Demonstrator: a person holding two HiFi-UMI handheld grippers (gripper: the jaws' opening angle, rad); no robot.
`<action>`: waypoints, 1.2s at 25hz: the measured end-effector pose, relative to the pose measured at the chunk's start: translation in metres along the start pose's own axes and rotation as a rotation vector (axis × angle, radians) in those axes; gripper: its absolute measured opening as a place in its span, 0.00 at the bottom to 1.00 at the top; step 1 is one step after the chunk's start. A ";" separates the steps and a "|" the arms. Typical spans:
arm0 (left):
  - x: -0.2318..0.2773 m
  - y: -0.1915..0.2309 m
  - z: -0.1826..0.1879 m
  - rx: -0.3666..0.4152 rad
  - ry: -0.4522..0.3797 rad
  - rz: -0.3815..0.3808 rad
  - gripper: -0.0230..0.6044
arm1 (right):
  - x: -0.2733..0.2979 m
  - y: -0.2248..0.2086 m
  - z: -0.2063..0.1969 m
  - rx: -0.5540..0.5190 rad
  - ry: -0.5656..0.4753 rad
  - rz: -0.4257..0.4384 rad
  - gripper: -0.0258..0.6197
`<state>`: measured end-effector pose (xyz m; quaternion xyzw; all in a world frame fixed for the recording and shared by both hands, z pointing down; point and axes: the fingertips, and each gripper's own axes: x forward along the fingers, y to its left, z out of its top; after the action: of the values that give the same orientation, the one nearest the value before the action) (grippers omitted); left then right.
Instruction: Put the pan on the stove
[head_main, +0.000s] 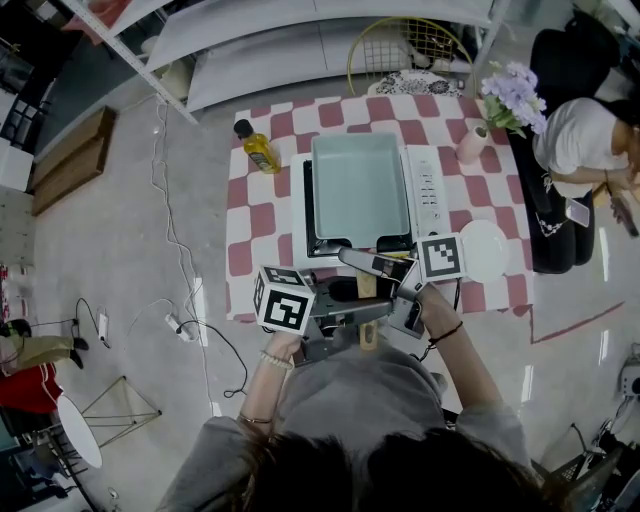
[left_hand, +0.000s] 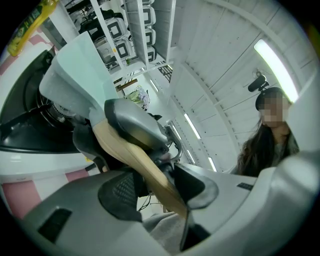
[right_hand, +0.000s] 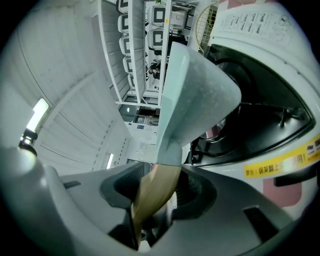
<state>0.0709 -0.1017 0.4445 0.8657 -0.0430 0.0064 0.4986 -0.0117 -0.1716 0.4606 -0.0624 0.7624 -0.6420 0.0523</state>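
We show the pale-green pan (head_main: 360, 185) over the black top of the stove (head_main: 306, 215), at 12 o'clock from the person; we cannot tell whether it rests there. The yellow label (right_hand: 280, 162) on the stove front bears Chinese characters, and the control panel (head_main: 428, 190) bears print, both too small to read. The left gripper (left_hand: 157, 189), reaching from 7 o'clock, and the right gripper (right_hand: 159, 192), from 5 o'clock, both clamp the pan's wooden handle (head_main: 367, 287), with the hands held close together before the body.
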 end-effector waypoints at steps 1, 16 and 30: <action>0.000 0.001 0.000 -0.004 0.000 -0.001 0.35 | 0.000 -0.001 0.000 0.005 0.000 -0.002 0.33; -0.002 0.011 -0.001 -0.054 -0.010 -0.024 0.35 | 0.000 -0.019 0.001 0.048 -0.004 -0.040 0.33; -0.005 0.011 -0.002 -0.066 -0.008 -0.035 0.35 | 0.002 -0.022 0.000 0.056 -0.020 -0.045 0.33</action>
<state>0.0654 -0.1052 0.4547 0.8495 -0.0300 -0.0072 0.5267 -0.0130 -0.1756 0.4819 -0.0842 0.7421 -0.6633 0.0471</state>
